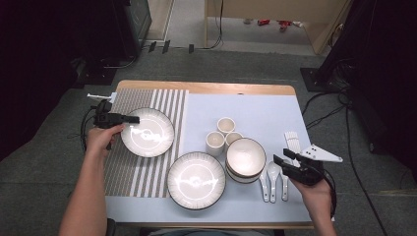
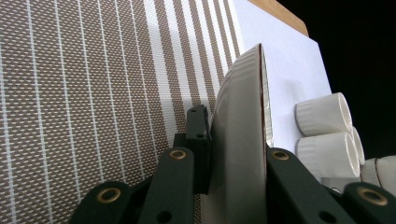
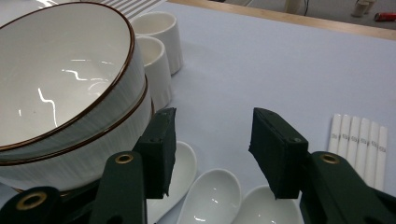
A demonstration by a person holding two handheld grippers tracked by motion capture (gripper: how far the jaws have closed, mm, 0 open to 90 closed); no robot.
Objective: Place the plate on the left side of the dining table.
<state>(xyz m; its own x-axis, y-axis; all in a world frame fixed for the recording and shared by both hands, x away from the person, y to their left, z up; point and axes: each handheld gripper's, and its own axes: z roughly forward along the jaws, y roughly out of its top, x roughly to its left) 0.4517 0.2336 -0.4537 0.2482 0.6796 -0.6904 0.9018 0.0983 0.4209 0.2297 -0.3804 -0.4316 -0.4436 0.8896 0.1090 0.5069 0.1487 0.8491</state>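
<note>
Striped placemat [image 1: 133, 147] at nine o'clock: your left tongs [image 1: 129, 119] pinch the plate [image 1: 147, 132] rim thinly; it may slip. Right tongs [image 3: 210, 151] gape empty over spoons [image 3: 210, 198].

Small marks on white sticks [image 3: 358, 145] — unreadable, no legible text

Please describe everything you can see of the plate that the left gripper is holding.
The plate is round, white and glossy, apparently ceramic, with fine ribbed lines near its rim and a thin dark edge. It lies on the striped placemat, at the table's left side. The left gripper is shut on its rim, one jaw above and one below. Glare hides any pattern in its middle.
</note>
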